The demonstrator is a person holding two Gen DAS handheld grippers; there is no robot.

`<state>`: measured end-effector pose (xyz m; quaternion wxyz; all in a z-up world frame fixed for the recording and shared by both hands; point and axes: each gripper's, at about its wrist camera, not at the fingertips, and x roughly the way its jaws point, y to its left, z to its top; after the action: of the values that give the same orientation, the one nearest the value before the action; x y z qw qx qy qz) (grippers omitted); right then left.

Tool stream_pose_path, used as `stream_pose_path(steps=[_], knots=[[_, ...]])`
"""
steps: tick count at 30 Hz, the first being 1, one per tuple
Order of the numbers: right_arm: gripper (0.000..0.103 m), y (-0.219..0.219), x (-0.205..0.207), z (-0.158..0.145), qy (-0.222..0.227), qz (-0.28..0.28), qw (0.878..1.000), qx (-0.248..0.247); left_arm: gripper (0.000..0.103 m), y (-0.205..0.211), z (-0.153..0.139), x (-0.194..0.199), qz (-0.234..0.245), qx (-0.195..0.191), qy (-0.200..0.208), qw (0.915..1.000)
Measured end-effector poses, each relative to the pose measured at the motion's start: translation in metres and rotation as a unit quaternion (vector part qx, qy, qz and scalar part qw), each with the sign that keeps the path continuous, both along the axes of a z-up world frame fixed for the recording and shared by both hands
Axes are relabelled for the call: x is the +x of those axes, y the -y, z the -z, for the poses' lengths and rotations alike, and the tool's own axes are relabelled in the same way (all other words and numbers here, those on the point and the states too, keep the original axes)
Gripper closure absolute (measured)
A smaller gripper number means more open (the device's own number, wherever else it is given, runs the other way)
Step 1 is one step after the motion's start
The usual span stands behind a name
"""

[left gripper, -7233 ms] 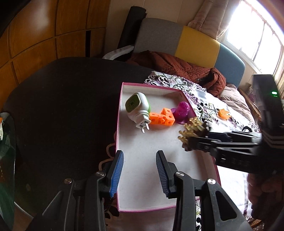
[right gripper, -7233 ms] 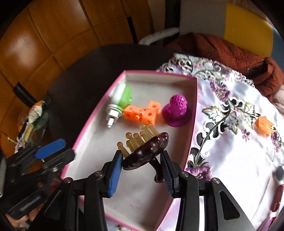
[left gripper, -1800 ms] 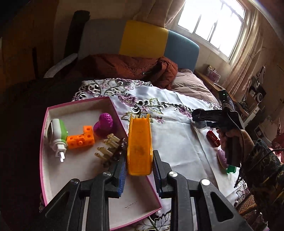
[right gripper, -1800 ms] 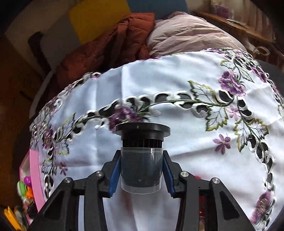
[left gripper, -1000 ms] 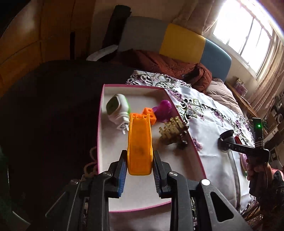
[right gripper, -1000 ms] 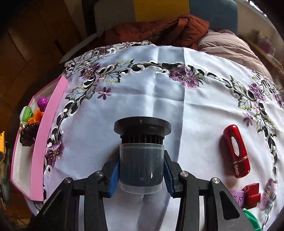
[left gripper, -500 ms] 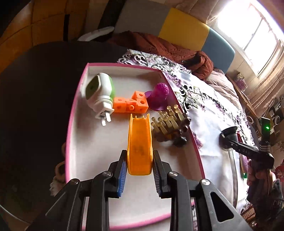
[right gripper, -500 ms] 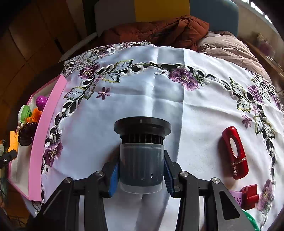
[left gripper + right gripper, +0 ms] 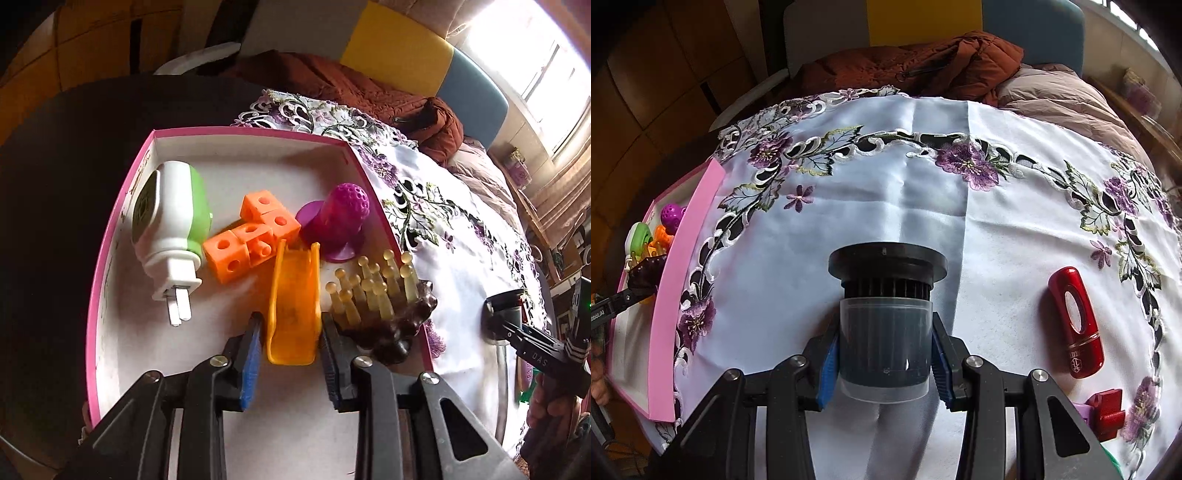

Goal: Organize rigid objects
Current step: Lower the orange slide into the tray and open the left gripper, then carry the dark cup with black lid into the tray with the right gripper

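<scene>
Holding: left gripper (image 9: 291, 347) clamps orange chute (image 9: 293, 306), a U-shaped trough, low over pink tray (image 9: 110, 229).
Neighbours: orange cubes (image 9: 251, 234) at its tip, brush (image 9: 384, 310) just right.
Right gripper (image 9: 884, 363): grasps black filter (image 9: 886, 295), ribbed under a clear cup, above cloth (image 9: 923, 184).

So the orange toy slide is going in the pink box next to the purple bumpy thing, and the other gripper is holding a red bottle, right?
Not quite. The right gripper holds a black ribbed filter in a clear plastic cup; the right wrist view shows the red bottle lying untouched on the white embroidered cloth. The orange toy slide is indeed in the pink box near the purple bumpy piece.
</scene>
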<state>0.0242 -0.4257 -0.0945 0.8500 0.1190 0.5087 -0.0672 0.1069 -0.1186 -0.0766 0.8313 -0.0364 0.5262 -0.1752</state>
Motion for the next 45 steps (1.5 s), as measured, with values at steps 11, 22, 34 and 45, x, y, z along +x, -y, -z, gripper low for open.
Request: stream_pose_path(steps=[11,22,34,45], knots=[[0.060,-0.002,0.000,0.001,0.001,0.001,1.000,-0.007,0.066,-0.011,-0.014,-0.026,-0.015,0.043,0.039,0.9982],[0.060,-0.001,0.000,0.001,0.001,0.002,1.000,-0.005,0.066,-0.020,-0.032,-0.056,-0.021,0.069,0.076,0.9945],[0.060,-0.005,-0.001,0.001,0.005,-0.010,0.999,-0.037,0.066,-0.035,-0.041,-0.069,-0.035,0.071,0.088,0.9929],[0.060,-0.013,-0.002,-0.028,0.030,-0.004,0.999,-0.031,0.066,-0.069,-0.046,-0.073,-0.060,0.068,0.102,0.9907]])
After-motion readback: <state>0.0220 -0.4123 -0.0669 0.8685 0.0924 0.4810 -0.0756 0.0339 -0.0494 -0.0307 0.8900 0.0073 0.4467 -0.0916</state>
